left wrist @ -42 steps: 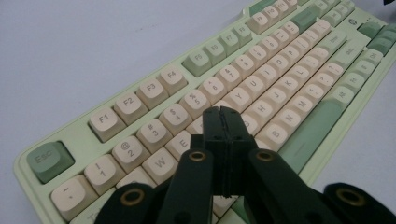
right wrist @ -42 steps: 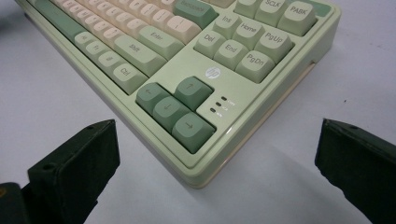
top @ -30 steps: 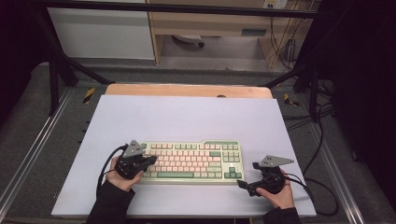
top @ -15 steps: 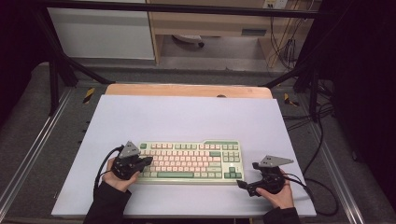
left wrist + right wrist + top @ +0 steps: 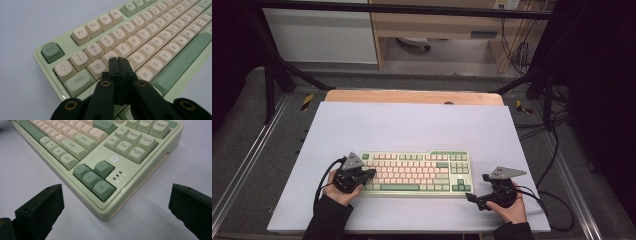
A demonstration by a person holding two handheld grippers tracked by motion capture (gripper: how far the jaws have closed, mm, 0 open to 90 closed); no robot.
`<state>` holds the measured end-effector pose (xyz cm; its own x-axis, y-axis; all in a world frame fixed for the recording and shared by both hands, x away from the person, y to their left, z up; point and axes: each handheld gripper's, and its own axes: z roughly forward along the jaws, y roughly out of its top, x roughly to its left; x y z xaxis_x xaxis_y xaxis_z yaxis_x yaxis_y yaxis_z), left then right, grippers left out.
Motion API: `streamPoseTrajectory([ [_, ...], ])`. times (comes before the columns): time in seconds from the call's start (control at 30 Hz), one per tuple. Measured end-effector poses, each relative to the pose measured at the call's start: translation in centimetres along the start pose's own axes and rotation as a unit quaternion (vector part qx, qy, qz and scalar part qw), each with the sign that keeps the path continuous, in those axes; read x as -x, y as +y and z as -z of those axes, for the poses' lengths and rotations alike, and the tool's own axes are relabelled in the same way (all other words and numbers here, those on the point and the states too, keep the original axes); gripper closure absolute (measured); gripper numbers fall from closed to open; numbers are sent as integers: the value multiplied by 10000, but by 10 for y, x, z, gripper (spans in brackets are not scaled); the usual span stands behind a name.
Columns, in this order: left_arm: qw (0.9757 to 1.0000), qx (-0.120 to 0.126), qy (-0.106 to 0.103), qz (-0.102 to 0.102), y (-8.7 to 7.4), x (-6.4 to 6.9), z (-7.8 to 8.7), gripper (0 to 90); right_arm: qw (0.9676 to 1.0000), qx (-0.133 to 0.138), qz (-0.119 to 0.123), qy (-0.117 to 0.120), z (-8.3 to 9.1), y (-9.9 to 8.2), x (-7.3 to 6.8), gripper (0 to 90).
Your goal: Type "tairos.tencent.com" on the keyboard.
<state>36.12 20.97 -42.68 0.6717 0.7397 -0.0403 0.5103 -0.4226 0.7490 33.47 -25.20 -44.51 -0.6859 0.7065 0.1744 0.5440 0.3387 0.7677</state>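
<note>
So far the pale green keyboard with cream keys [image 5: 414,173] lies near the front of the white bench [image 5: 412,125]. The left tongs [image 5: 119,65], pressed together, hover over its W key [image 5: 110,56], apparently about to press. The right tongs [image 5: 472,198] gape wide beside its arrow-key corner, holding nothing, so little looks done.

- I see a table [image 5: 412,125] with a pale lavender-white top.
- A green-and-cream keyboard [image 5: 417,172] lies flat on it, near my edge.
</note>
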Motion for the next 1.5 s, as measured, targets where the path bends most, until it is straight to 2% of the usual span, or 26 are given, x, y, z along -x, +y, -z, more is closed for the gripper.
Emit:
streamPoseTrajectory([
  [0.17, 10000, -33, 18, -10, -1, 0, -1, 900, 10000, 3, 9, -5, 0, 0, 0, 5],
  [0.47, 9998, 160, -92, -55, 2, 2, 6, 900, 9999, 111, 31, 10, 3, 3, -1, 6],
  [0.73, 9996, 257, -124, -4, 4, 1, 10, 900, 9997, 194, 151, 21, 2, 14, -11, 14],
  [0.93, 9995, 282, -155, -3, 4, 1, 10, 900, 9994, 211, 256, -49, 1, 23, -19, 53],
  [1.1, 9993, 325, -159, 17, 4, 0, 11, 900, 9993, 220, 307, -35, -4, 31, -27, 117],
  [1.37, 9993, 337, -166, 21, 4, 0, 11, 900, 9986, 295, 407, 161, -15, 49, -40, 342],
  [1.5, 9993, 336, -171, 7, 4, 1, 11, 900, 9982, 273, 443, 312, -22, 58, -48, 419],
])
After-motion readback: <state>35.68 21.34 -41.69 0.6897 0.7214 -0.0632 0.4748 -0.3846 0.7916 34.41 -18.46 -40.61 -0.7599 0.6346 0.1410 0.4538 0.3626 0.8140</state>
